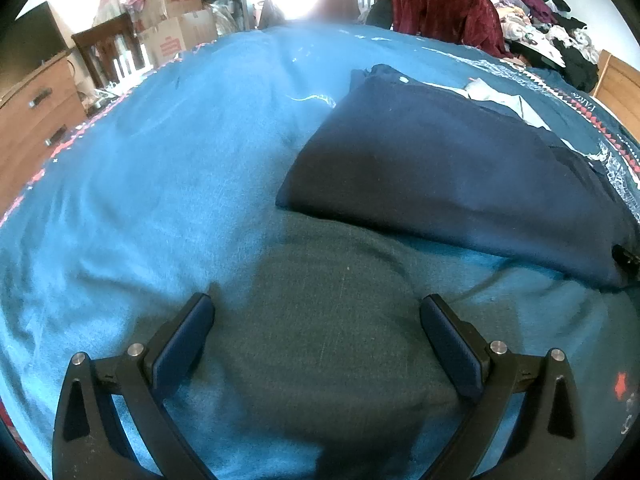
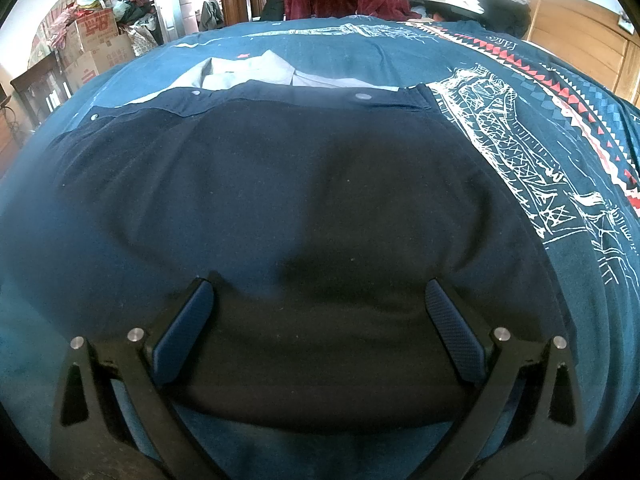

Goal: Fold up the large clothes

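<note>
A dark navy garment (image 1: 452,168) lies folded flat on the blue bedspread (image 1: 160,160), right of centre in the left wrist view. My left gripper (image 1: 316,320) hovers open over bare bedspread, short of the garment's near-left corner, nothing between its fingers. The same navy garment (image 2: 280,184), with snap buttons along its far edge and a grey lining (image 2: 240,74) showing beyond, fills the right wrist view. There my right gripper (image 2: 320,304) stands open just above the garment's near edge, holding nothing. The other gripper's black tip (image 1: 626,258) peeks in at the garment's right end.
A dark red garment (image 1: 444,8) hangs over a chair beyond the bed. A heap of mixed clothes (image 1: 536,20) sits at the far right. Cardboard boxes (image 1: 172,20), a wooden chair (image 1: 108,52) and a wooden dresser (image 1: 32,116) stand off the bed's left side.
</note>
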A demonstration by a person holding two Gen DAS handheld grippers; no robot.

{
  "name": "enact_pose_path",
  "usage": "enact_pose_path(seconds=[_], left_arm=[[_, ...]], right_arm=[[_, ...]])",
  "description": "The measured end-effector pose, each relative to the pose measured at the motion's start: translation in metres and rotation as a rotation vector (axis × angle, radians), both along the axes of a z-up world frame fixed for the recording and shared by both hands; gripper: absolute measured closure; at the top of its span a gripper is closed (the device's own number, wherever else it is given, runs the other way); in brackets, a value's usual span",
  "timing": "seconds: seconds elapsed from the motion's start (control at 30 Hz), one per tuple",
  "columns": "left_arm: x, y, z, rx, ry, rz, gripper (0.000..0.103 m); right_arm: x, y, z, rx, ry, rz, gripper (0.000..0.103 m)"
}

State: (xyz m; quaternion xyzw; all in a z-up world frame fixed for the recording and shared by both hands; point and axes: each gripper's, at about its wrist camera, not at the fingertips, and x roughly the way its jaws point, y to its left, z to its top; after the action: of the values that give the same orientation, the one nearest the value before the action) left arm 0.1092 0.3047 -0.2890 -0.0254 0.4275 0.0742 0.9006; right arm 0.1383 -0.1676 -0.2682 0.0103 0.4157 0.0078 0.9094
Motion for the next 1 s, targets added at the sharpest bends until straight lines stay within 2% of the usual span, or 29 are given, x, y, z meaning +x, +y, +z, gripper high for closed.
enact_pose_path(seconds=[0.17, 0.33, 0.43, 0.5, 0.57, 0.7, 0.87, 0.93, 1.0], left_arm=[[0.001, 0.006, 0.007, -0.057, 0.045, -0.016, 0.000], [0.000, 0.033, 0.024, -0.312, 0.003, -0.033, 0.000], [0.011, 0.051, 0.022, -0.479, -0.019, -0.008, 0.001], [0.023, 0.053, 0.020, -0.537, -0.028, -0.005, 0.001], [0.036, 0.049, 0.018, -0.554, -0.026, -0.013, 0.001], [0.057, 0.050, 0.011, -0.566, -0.026, 0.040, 0.001], [0.071, 0.045, 0.008, -0.546, -0.050, 0.062, 0.001], [0.075, 0.043, 0.007, -0.535, -0.067, 0.072, 0.004], [0.076, 0.043, 0.007, -0.553, -0.083, 0.079, 0.017]], right_arm=[[0.000, 0.000, 0.000, 0.000, 0.000, 0.000, 0.000], [0.000, 0.000, 0.000, 0.000, 0.000, 0.000, 0.000], [-0.001, 0.002, 0.000, -0.008, 0.000, -0.002, 0.000], [-0.001, 0.002, 0.000, -0.004, -0.001, -0.002, 0.000], [-0.001, 0.003, 0.000, -0.008, -0.006, -0.005, 0.000], [-0.001, 0.004, 0.000, -0.009, -0.005, -0.006, 0.000], [0.000, 0.001, 0.000, 0.000, 0.002, -0.002, 0.000], [0.001, 0.002, 0.002, -0.003, 0.016, 0.002, 0.000], [-0.001, 0.003, 0.007, -0.005, 0.040, 0.018, 0.000]])
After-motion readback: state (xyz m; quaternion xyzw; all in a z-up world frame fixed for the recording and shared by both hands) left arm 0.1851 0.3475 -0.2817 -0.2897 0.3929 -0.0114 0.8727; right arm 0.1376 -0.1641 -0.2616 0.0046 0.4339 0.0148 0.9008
